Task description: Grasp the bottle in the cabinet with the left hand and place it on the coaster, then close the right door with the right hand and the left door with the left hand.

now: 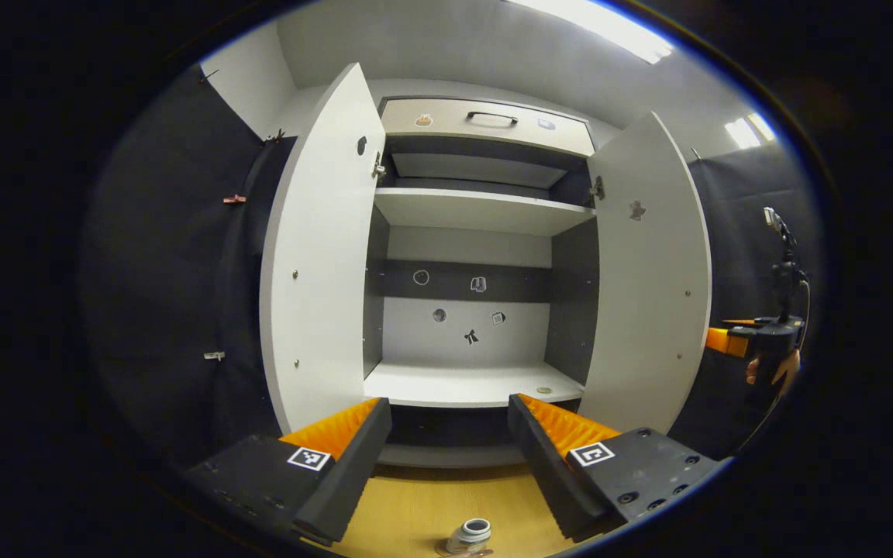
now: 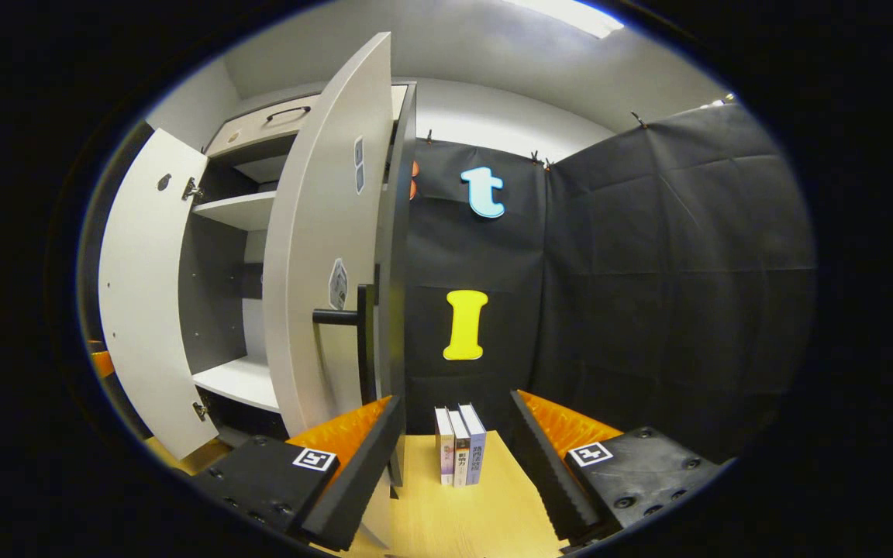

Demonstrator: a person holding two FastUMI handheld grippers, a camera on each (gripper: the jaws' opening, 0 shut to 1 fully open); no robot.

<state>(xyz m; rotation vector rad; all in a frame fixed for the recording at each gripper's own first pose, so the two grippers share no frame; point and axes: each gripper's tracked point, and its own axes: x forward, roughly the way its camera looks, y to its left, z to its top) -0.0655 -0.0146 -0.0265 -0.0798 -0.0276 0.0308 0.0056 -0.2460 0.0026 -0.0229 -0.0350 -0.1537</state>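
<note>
White cabinet (image 1: 485, 209) doors open; bottle (image 1: 471, 536) on table (image 1: 431, 511); both tongs (image 1: 446, 453) (image 2: 450, 457) agape, empty-handed.

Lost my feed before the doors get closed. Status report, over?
Left gripper open, holding nothing. Right gripper open, beside the right door. Bottle standing on the wooden table. Both doors open, left door too; nothing blocking their swing.

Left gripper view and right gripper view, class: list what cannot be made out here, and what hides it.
1. Coaster, left gripper view: cut off by the bottom edge beneath the bottle.
2. Stickers on the cabinet's back wall, left gripper view: too small to identify.
3. Right door handle, right gripper view: seen edge-on, its shape unclear.
4. Books, right gripper view: spine text too small.
</note>
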